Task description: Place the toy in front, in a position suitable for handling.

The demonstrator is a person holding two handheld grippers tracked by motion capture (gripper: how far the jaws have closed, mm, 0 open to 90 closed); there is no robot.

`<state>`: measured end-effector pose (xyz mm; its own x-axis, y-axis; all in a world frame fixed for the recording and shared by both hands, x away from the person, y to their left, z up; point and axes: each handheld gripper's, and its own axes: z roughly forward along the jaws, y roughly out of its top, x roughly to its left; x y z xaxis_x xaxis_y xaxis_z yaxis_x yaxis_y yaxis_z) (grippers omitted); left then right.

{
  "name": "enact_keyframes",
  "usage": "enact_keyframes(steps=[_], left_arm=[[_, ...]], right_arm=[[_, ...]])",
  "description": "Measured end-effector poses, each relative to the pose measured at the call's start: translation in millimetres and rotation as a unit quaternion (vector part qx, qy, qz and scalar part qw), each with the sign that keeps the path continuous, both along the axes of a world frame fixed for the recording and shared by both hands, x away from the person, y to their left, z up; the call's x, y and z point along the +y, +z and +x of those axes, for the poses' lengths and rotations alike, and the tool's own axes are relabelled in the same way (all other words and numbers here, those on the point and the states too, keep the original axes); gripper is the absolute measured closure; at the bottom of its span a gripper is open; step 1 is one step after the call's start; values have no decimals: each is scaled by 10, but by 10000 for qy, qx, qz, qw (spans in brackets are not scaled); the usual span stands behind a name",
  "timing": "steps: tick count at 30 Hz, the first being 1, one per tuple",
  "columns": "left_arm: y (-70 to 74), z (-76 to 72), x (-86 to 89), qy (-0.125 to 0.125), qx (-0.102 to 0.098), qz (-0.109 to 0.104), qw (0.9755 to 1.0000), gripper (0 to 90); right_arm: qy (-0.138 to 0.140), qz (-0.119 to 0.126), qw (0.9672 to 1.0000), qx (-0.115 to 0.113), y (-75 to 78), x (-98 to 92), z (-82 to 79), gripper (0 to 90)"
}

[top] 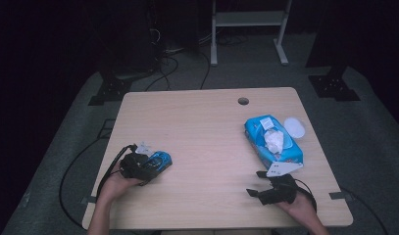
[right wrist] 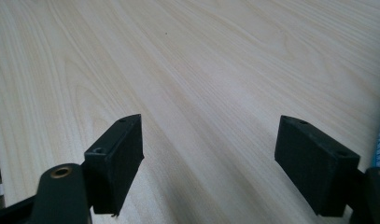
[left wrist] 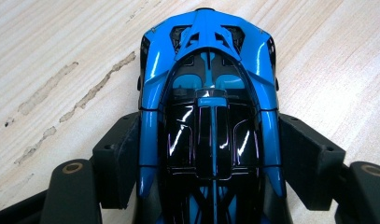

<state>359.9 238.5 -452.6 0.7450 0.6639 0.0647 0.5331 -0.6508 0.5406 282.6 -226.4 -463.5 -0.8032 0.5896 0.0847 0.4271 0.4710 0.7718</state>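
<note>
The left tongs (top: 155, 164) sit at the lower left of the high view, on the table (top: 207, 142), with a blue and black toy car (top: 160, 160) between their jaws. In the left gripper view the car (left wrist: 208, 107) fills the middle of the frame, its roof up and its far end near the top edge; both jaw pads lie against its sides, so the tongs are closed on it. The car rests on the wood, beside some pale scuff marks (left wrist: 75, 93) at the left of that frame.

The right tongs (top: 253, 191) lie at the lower right of the high view, held by a hand (top: 300, 205). In the right gripper view these tongs (right wrist: 208, 154) stand wide with bare wood between the jaws.

A blue wipes pack (top: 273, 141) lies above them at the right, a white lid (top: 294, 128) just beside it.
</note>
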Motion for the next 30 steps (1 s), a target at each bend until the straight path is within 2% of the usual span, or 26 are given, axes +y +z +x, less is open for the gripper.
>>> enact_keyframes(steps=[14,19,24,30], left_arm=[[140,-35,-67,-127,-139,-275,9994,282],[200,-66,-214,-291,-220,-321,9988,282],[223,-87,-413,-540,-226,-260,9979,282],[241,-29,-701,-783,-200,-316,9962,282]], right_arm=[[-3,-3,10000,-23,1,-1,4,226],[-35,9,10000,-22,8,2,4,226],[-53,53,9999,-86,38,4,-7,226],[-101,106,9999,-65,40,-20,9,226]])
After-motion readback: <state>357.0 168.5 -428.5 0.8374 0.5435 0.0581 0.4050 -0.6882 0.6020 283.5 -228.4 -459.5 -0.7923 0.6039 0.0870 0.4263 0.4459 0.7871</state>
